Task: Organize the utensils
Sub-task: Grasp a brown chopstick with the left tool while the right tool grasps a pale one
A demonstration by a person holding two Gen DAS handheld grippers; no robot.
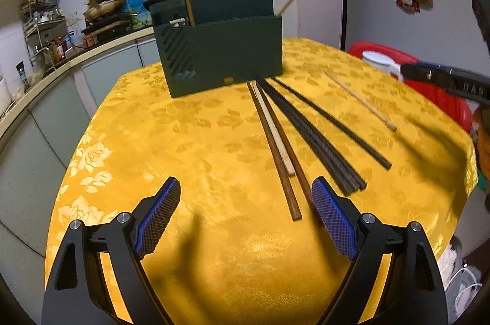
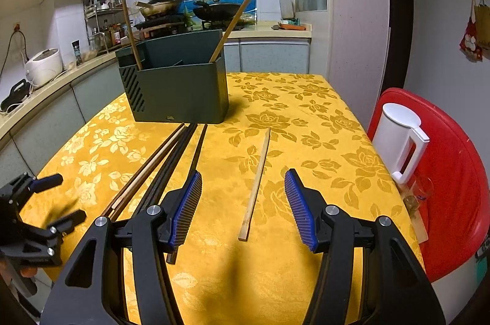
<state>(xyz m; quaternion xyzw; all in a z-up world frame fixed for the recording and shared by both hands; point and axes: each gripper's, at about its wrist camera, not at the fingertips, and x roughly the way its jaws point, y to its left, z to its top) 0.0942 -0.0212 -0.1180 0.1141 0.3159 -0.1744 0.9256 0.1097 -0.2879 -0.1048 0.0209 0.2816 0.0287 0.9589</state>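
A dark green utensil holder (image 1: 220, 55) (image 2: 177, 92) stands at the far side of the yellow tablecloth (image 1: 183, 141), with two wooden chopsticks (image 2: 235, 21) leaning in it. In front of it lie brown and pale chopsticks (image 1: 275, 153) (image 2: 144, 171) beside several black chopsticks (image 1: 312, 135) (image 2: 171, 168). A single pale chopstick (image 1: 361, 101) (image 2: 257, 181) lies apart to the right. My left gripper (image 1: 246, 184) (image 2: 59, 199) hangs open and empty over the cloth, just left of the brown ones' near ends. My right gripper (image 2: 243, 175) is open above the single pale chopstick, pads not touching it.
A white jug (image 2: 401, 141) and a glass (image 2: 419, 193) stand on a red round surface (image 2: 453, 187) right of the table. A kitchen counter (image 2: 46, 86) with a rice cooker (image 2: 43, 67) curves along the left. The table's right edge is close to the jug.
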